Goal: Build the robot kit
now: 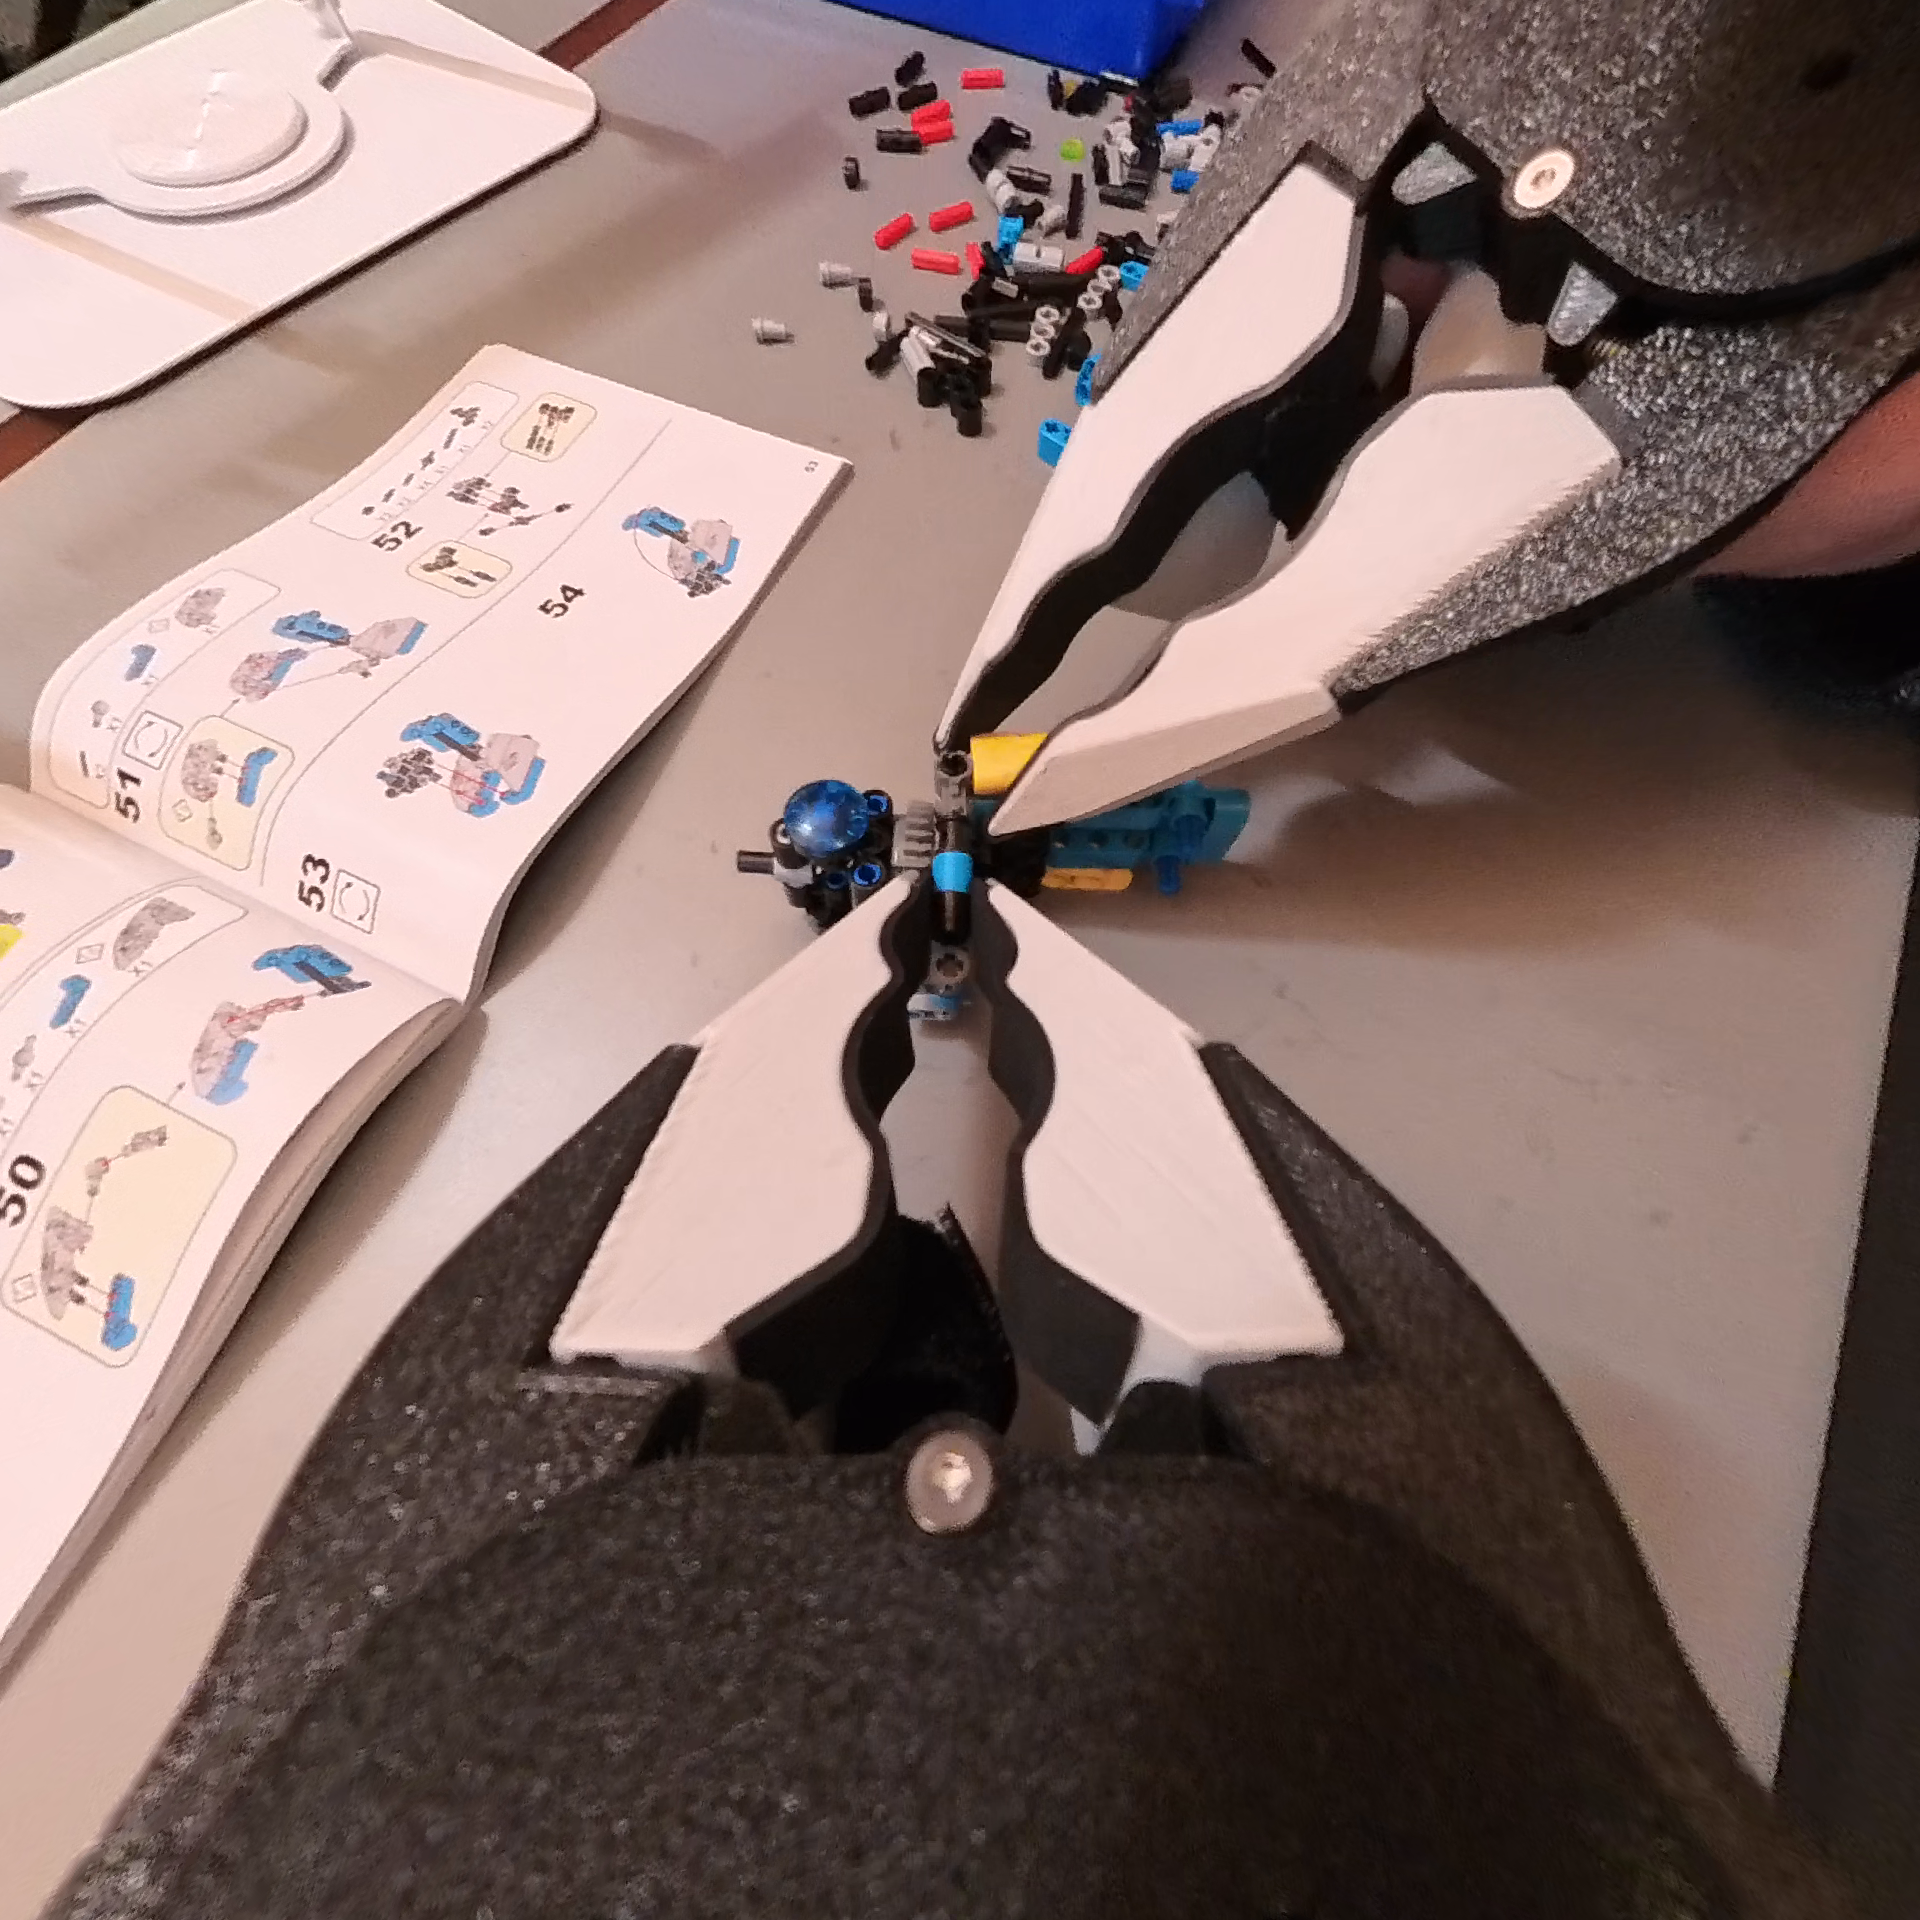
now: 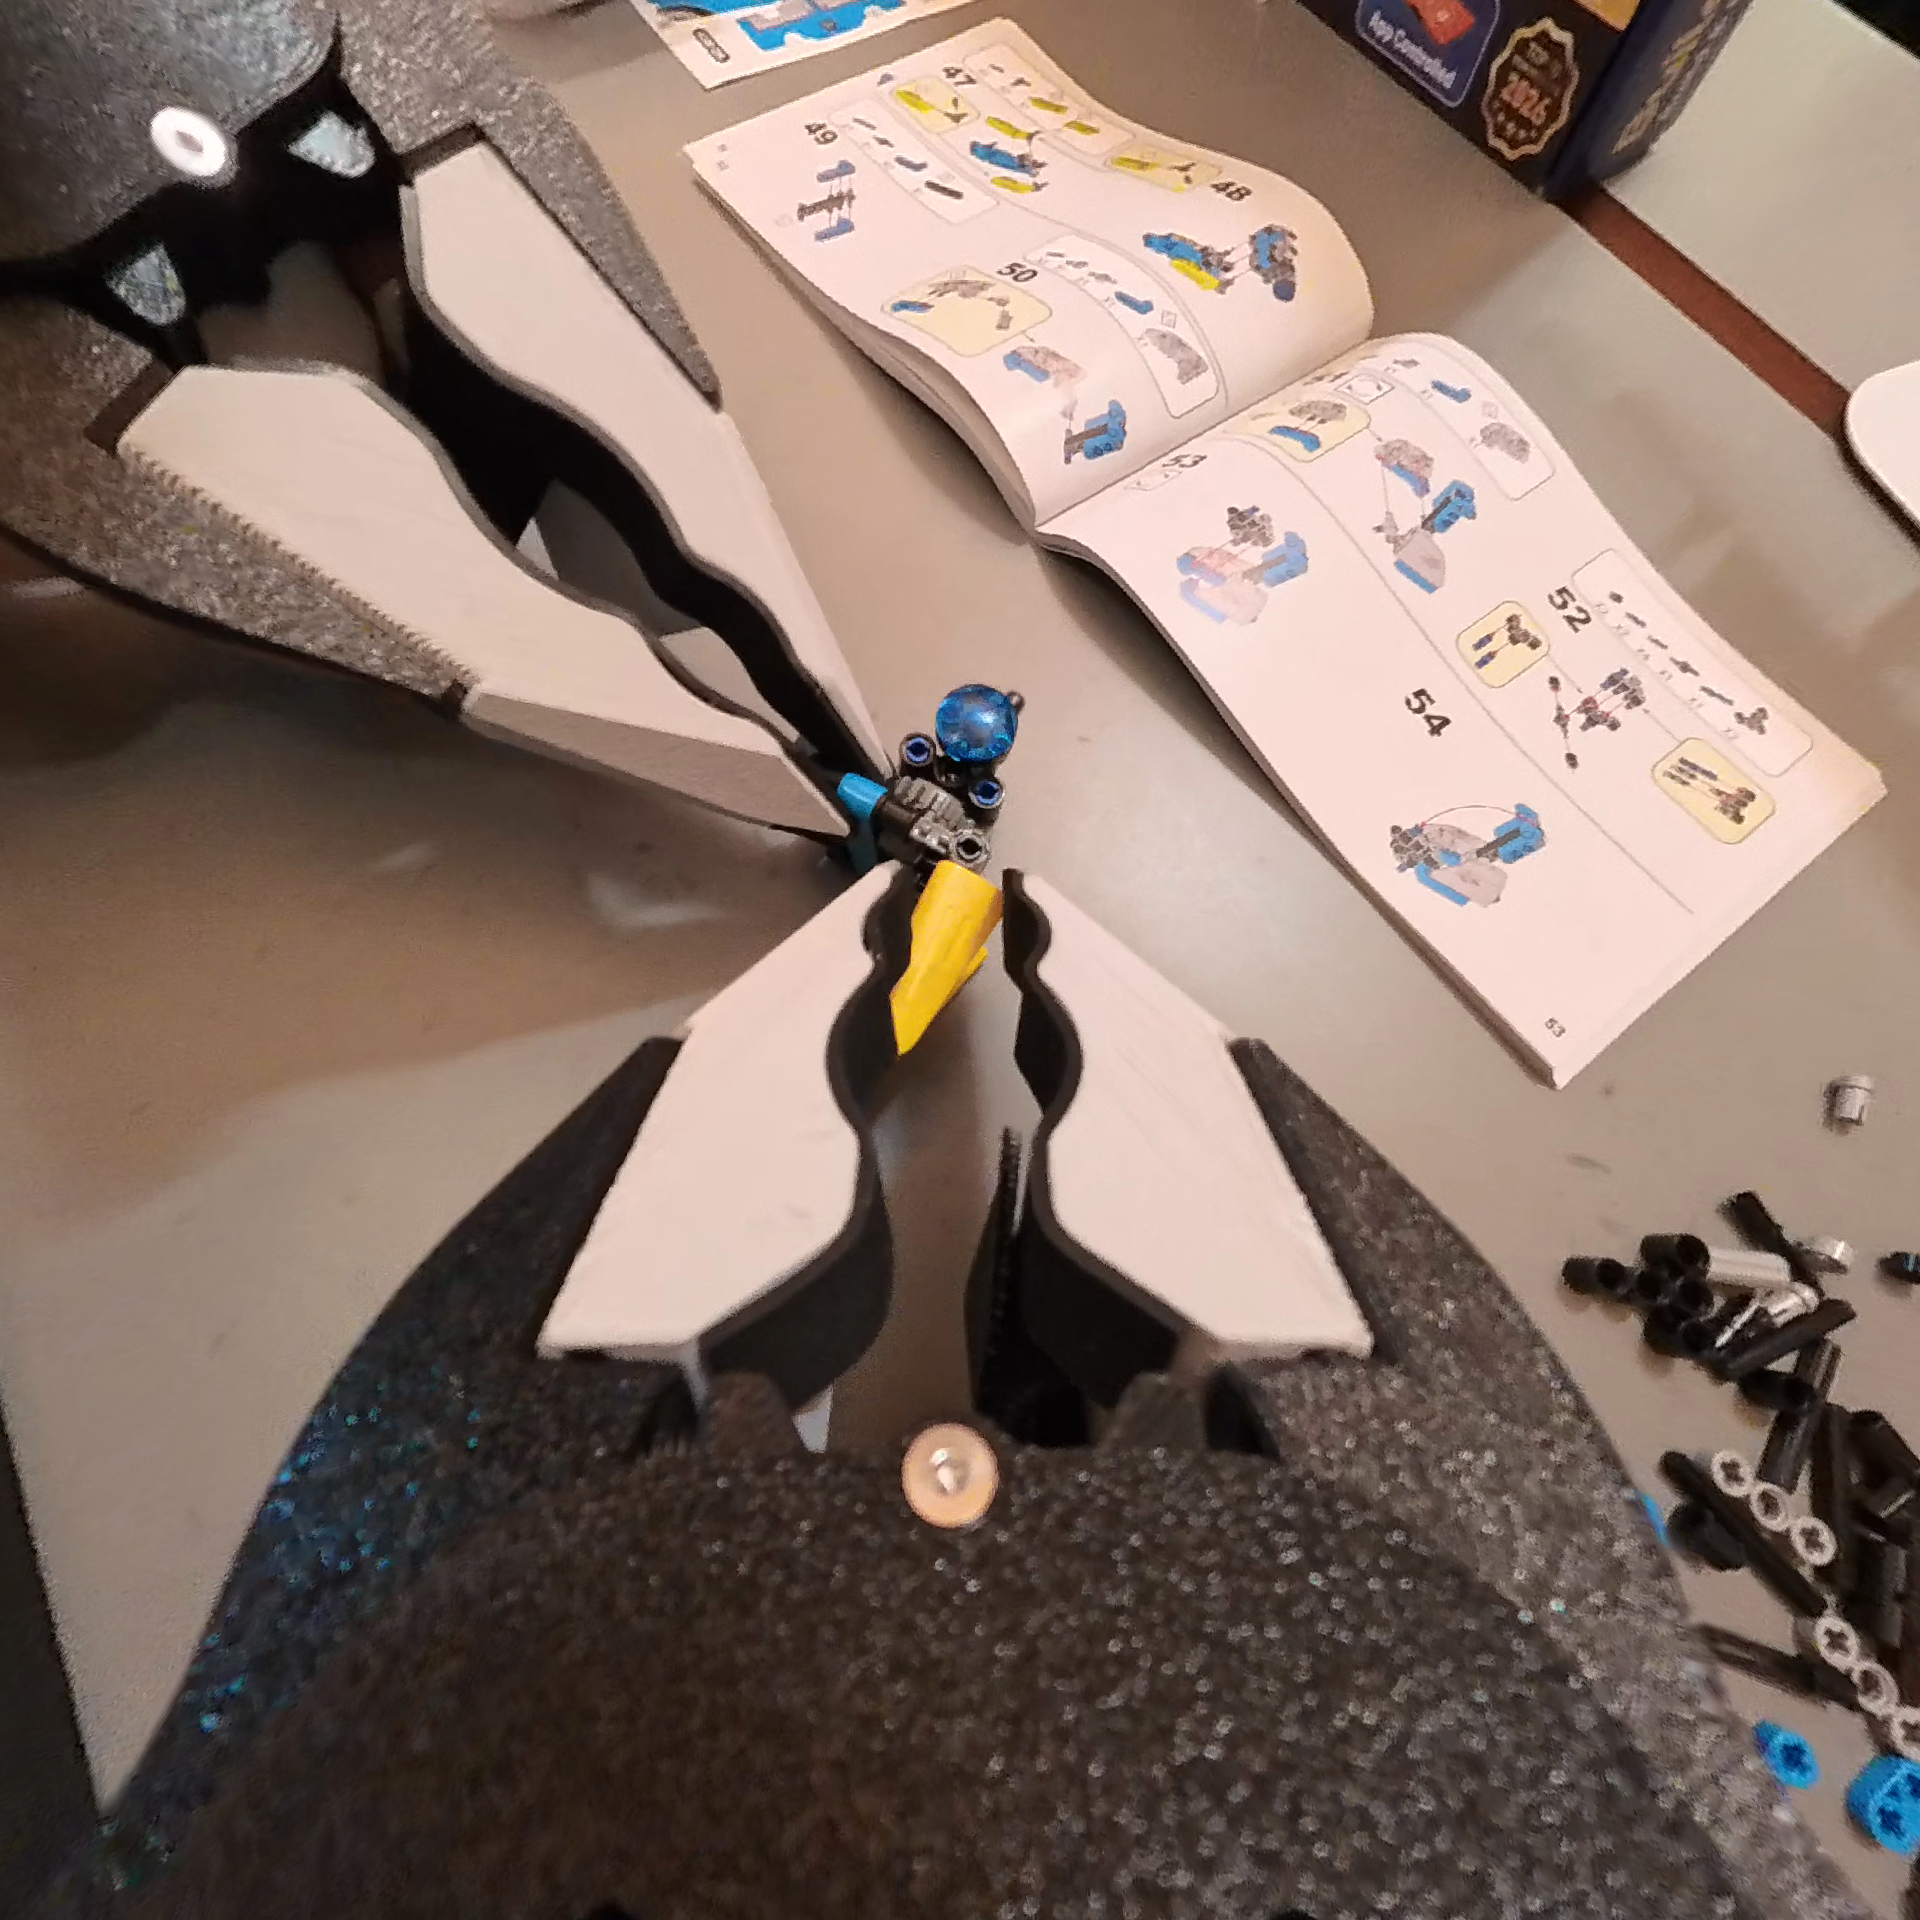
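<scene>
Up close in the left wrist view, the left gripper (image 1: 951,888) has its 2 white fingers pinched onto a thin black axle (image 1: 950,914) with a light-blue bush, which juts from a small brick-built model (image 1: 883,847) resting on the grey table (image 1: 1455,1039). That model carries a translucent blue dome (image 1: 821,816), a grey gear and black connectors with blue pins. Opposite, the right gripper (image 1: 966,779) reaches in from the upper right, its tips spread apart around a yellow piece (image 1: 1006,758) and a turquoise beam (image 1: 1153,821). To the left lies an open instruction booklet (image 1: 364,665) showing coloured build diagrams and printed step numbers. Beyond it sits a white moulded tray (image 1: 270,177), and a scatter of loose small parts (image 1: 1029,229), black, red, grey and blue, lies near a blue bin (image 1: 1039,31).

Next, in the right wrist view, the right gripper (image 2: 951,883) stands with its jaws parted; the yellow wedge-shaped piece (image 2: 940,956) sits between them, against the left finger and clear of the right one, so whether it is clamped cannot be told. The left gripper (image 2: 857,800) comes in from the upper left, closed on the model's (image 2: 940,790) blue-tipped axle. The booklet (image 2: 1299,520) lies open to the right, a dark printed box (image 2: 1496,83) bearing a round gold badge stands at the top edge, and loose black, grey and blue parts (image 2: 1766,1403) lie at the lower right.
</scene>
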`<state>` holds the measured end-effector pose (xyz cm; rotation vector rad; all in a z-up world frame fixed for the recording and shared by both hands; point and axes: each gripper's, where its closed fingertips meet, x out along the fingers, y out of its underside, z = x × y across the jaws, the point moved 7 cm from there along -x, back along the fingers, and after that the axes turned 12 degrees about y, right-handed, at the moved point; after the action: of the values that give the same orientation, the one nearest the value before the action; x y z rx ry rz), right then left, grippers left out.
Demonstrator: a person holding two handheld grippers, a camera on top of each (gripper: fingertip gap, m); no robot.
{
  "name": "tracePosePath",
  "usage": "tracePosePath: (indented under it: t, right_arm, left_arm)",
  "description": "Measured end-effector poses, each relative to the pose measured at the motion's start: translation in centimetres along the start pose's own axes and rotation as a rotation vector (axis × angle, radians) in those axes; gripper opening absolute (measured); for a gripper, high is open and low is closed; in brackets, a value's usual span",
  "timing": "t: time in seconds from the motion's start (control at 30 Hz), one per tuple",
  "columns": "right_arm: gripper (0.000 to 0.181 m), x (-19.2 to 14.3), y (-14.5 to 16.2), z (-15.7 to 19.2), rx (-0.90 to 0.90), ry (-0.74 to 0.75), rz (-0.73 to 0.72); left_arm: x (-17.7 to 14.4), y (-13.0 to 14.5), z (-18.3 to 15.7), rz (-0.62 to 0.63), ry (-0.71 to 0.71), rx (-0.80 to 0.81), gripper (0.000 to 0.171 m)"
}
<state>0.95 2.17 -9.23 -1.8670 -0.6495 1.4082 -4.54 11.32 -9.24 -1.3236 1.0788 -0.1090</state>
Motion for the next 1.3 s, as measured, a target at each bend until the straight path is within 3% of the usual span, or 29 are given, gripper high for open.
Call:
tracePosePath:
  t: [0.23,0.5,0.77,1.0,1.2,1.3]
  right_arm:
    - [0.015,-0.1,-0.1,0.3,-0.066,0.029,0.000]
    - [0.010,-0.1,-0.4,0.5,-0.157,0.043,-0.017]
    - [0.010,-0.4,-0.1,0.3,0.016,0.062,0.018]
    - [0.009,-0.3,-0.2,0.6,0.000,0.151,0.027]
    - [0.009,-0.3,-0.3,0.6,-0.030,0.146,0.031]
    - [0.008,-0.3,-0.3,0.8,-0.053,0.171,0.034]
  left_arm:
    - [0.0,-0.1,0.0,0.009,-0.005,-0.003,0.005]
    - [0.0,-0.1,0.2,0.045,0.075,0.134,0.005]
    - [0.5,-0.3,-0.6,0.017,-0.029,0.032,0.006]
    - [0.8,-0.5,-1.0,0.011,-0.119,0.004,0.005]
    - [0.7,-0.4,-0.4,-0.020,-0.031,-0.028,0.005]
    - [0.8,-0.5,-0.7,0.000,-0.073,-0.008,0.005]
